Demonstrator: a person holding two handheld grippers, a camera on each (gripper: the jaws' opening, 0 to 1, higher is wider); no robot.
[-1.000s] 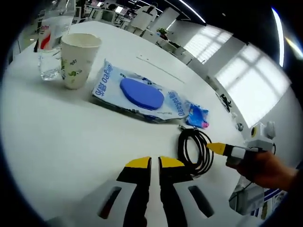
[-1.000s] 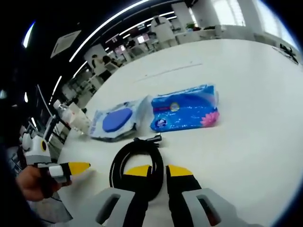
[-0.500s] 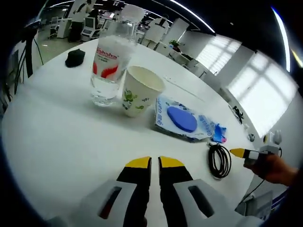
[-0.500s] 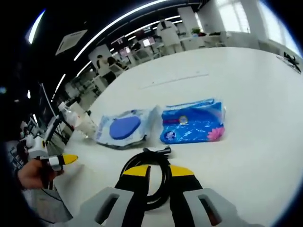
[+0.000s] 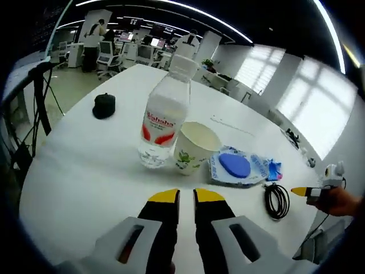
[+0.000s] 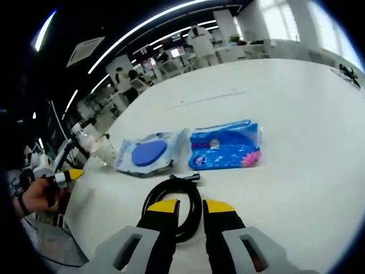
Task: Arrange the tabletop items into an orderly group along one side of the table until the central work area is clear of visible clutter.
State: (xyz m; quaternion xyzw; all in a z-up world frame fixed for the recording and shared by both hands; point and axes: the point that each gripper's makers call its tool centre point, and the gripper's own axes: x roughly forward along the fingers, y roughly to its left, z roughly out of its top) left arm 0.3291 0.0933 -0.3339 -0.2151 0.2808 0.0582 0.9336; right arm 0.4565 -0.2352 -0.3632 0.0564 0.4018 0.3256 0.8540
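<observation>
Right gripper view: a coiled black cable [image 6: 174, 204] lies on the white table [image 6: 296, 120], just beyond the right gripper [image 6: 187, 206], whose yellow-tipped jaws stand a little apart and hold nothing. Beyond it, a wipes pack [image 6: 145, 153] and a blue tissue pack [image 6: 224, 146] lie side by side. For a good grasp, the jaws are best lowered astride one side of the coil so all loops are caught together. Left gripper view: the left gripper [image 5: 186, 197] is nearly closed and empty, near a water bottle [image 5: 163, 121] and paper cup [image 5: 194, 148].
</observation>
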